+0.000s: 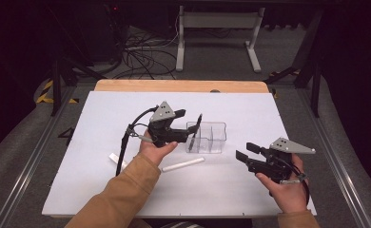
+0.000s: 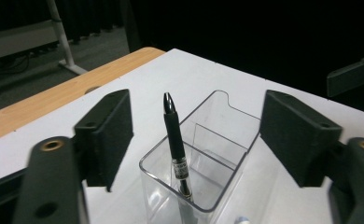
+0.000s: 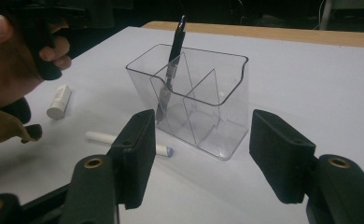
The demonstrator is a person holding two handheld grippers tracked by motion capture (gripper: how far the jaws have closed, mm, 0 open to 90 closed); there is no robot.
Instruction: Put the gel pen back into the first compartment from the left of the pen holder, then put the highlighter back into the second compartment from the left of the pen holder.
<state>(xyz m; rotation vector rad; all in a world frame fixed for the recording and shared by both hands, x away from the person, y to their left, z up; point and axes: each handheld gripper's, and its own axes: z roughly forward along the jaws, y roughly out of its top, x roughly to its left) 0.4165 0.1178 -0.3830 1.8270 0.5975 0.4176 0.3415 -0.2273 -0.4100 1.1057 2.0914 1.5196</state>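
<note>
Clear plastic organiser (image 1: 207,137) on our white table (image 1: 102,190) holds the black pen (image 1: 193,129), leaning in its left end compartment. Our left gripper (image 1: 186,124) is released beside it, touching nothing; our right gripper (image 1: 244,152) waits apart, jaws parted and empty.

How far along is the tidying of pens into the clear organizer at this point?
Done: the black pen stands in an end compartment of the clear organizer. In hand: nothing; the left hand-held gripper is open around the pen, and the right hand-held gripper is empty. Left: the long white pen and short white piece lie on the table.
</note>
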